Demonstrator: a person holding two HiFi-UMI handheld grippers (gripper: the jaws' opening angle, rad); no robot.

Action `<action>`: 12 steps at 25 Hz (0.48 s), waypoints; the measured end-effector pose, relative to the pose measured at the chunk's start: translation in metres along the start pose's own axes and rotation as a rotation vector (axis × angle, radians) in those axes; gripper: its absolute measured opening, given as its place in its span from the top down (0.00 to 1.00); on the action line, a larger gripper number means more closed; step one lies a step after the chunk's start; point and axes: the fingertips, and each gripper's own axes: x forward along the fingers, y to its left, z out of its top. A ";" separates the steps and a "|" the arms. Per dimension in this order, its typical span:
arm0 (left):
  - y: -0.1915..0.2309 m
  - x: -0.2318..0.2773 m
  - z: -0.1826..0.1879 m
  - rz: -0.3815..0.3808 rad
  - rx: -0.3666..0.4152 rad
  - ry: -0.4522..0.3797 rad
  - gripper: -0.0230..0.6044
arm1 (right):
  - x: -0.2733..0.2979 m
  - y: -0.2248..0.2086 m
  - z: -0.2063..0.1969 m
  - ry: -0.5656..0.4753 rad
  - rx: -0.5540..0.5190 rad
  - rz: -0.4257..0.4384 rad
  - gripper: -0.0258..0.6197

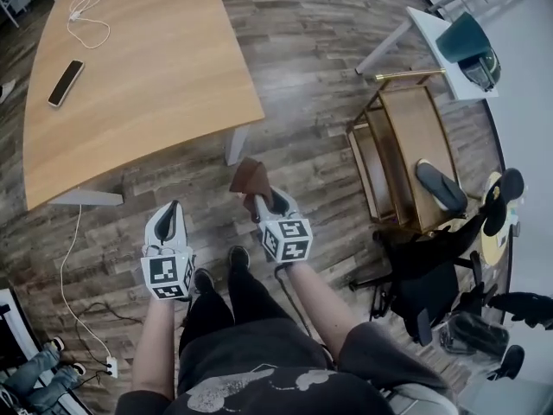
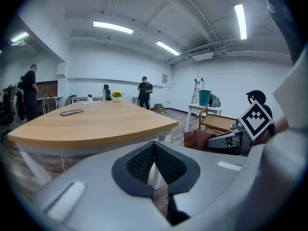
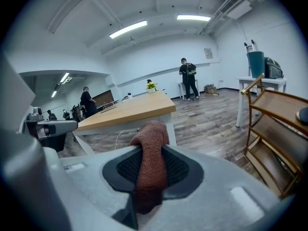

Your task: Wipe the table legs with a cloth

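A reddish-brown cloth (image 1: 250,178) sticks out of my right gripper (image 1: 261,199), which is shut on it; the right gripper view shows the cloth (image 3: 150,165) pinched between the dark pads. The cloth's tip hangs just in front of the white table leg (image 1: 235,143) under the wooden table (image 1: 138,76). That leg (image 3: 170,127) stands behind the cloth in the right gripper view. My left gripper (image 1: 169,216) is shut with nothing in it, held to the left of the right one; its pads (image 2: 154,163) meet in front of the table.
A phone (image 1: 66,83) and a white cable (image 1: 86,20) lie on the table. A wooden shelf cart (image 1: 406,154) and a black office chair (image 1: 432,275) stand to the right. A second leg (image 1: 86,198) and a floor cable (image 1: 73,275) are at the left. People stand far off.
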 end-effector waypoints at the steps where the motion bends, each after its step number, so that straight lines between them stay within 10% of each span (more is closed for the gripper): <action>1: 0.004 0.008 -0.008 -0.006 -0.005 0.008 0.93 | 0.010 0.001 -0.002 0.001 -0.002 0.001 0.83; 12: 0.029 0.094 -0.087 -0.087 0.018 0.011 0.93 | 0.136 -0.002 -0.019 -0.111 0.044 -0.012 0.83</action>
